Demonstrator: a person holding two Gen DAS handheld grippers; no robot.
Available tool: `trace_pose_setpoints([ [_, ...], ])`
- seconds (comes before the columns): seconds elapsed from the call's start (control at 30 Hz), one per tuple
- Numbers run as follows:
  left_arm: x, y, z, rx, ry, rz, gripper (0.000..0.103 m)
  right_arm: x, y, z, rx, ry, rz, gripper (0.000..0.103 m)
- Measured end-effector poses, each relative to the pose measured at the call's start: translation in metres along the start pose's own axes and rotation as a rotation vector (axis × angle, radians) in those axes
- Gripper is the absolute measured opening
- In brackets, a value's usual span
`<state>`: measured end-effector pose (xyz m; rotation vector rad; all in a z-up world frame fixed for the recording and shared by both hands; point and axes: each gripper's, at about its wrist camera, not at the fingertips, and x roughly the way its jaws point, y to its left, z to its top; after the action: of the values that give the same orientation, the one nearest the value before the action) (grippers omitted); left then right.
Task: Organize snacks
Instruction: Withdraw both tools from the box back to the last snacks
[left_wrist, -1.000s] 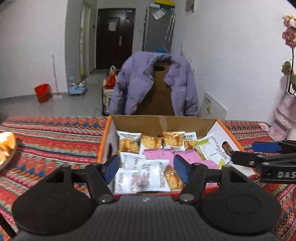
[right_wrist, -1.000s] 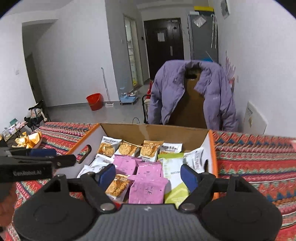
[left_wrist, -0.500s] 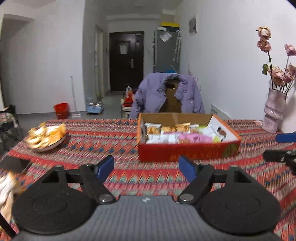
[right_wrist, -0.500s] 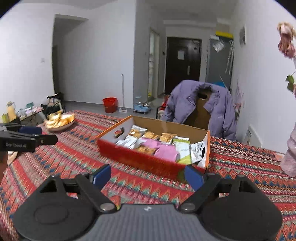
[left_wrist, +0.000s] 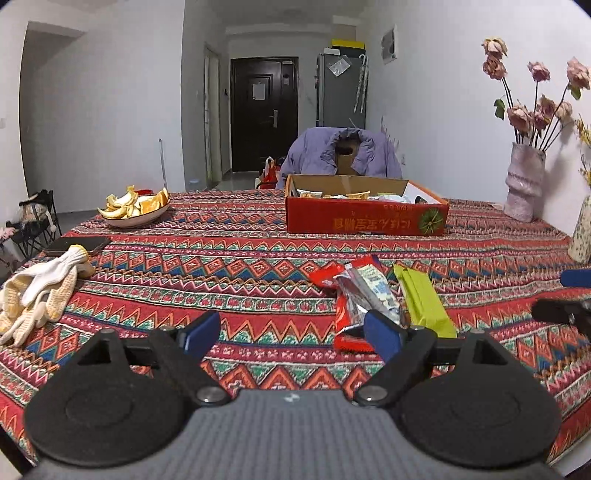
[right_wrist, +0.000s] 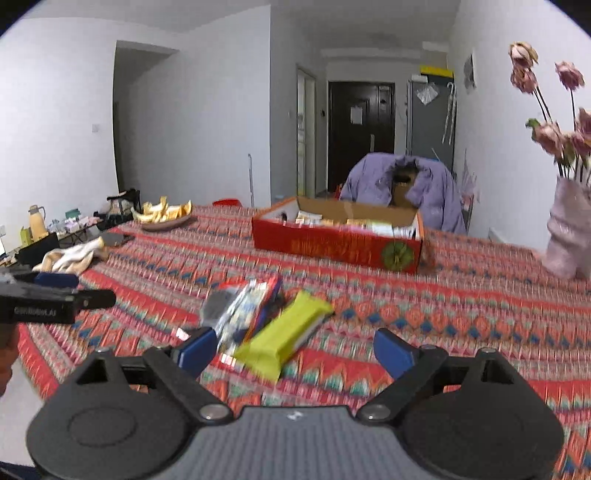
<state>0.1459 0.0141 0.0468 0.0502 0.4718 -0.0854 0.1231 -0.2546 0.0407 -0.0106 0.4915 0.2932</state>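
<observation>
Left gripper (left_wrist: 291, 338) and right gripper (right_wrist: 293, 350) are seen released, jaws just widened, nothing between them. Loose snack packets (left_wrist: 364, 291) and a green packet (right_wrist: 284, 334) are spread on the patterned tablecloth (left_wrist: 221, 258) just ahead. Farther back, the red snack box (left_wrist: 365, 219) is seen with packets inside.

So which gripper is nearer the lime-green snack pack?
Right. The lime-green snack pack lies between the open right gripper fingers; the open left gripper sits left of it.

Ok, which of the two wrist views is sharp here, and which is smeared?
Left wrist view: crisp on the red cardboard snack box, with fisheye bending at the edges. Right wrist view: motion-smeared, with the lime-green snack packet and patterned red tablecloth soft.
</observation>
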Motion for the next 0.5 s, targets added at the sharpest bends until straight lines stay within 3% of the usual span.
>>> trace_pose_setpoints([
  [0.2, 0.0, -0.005, -0.003, 0.017, -0.001, 0.025, 0.087, -0.011, -0.007, -0.011, 0.033, -0.008, -0.042, 0.092],
  [0.5, 0.03, -0.026, 0.004, -0.007, 0.051, -0.058, 0.087, 0.001, -0.013, -0.013, 0.048, 0.004, -0.041, 0.092],
])
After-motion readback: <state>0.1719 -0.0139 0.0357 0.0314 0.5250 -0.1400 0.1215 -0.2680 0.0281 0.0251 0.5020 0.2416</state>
